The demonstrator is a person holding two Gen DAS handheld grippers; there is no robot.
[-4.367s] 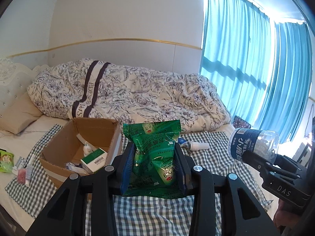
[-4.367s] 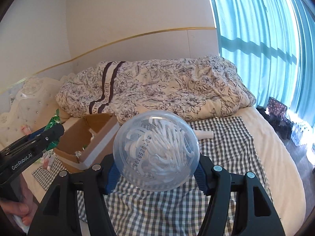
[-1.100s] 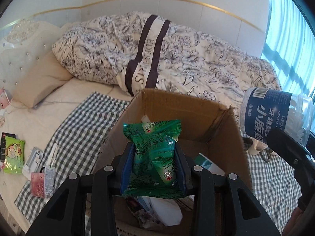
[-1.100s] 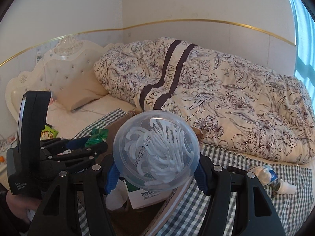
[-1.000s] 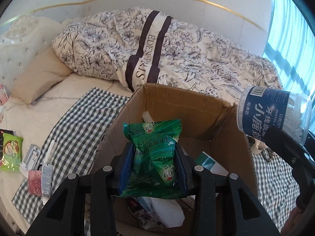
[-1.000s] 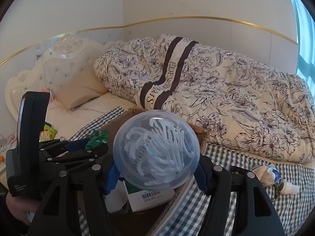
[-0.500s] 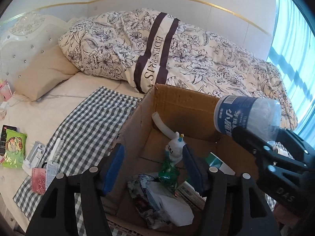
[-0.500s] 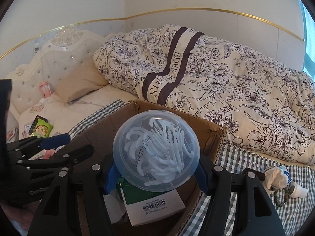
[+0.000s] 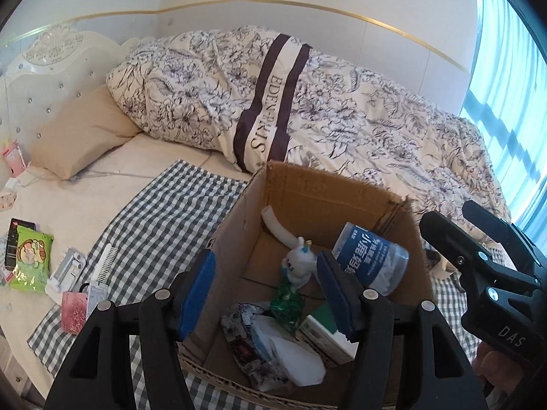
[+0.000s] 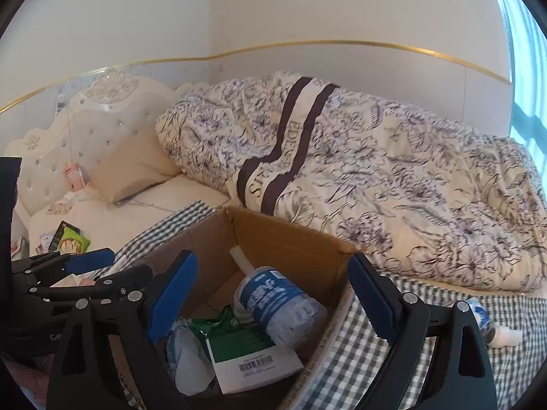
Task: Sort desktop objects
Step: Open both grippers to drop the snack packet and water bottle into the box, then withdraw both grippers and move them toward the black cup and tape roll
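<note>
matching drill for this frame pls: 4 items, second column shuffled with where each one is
Items:
1. blue-label tub
2. light green snack pack
3. white comb
4. beige pillow

Places:
A. on the checked cloth, left of the cardboard box
B. inside the cardboard box
C. by the headboard
D. on the bare sheet past the cloth's left edge

Pairs: 1-B, 2-D, 3-A, 4-C

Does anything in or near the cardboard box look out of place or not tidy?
In the cardboard box, the blue-labelled jar lies tilted on its side across the other items, not upright. Nothing has spilled from it.
</note>
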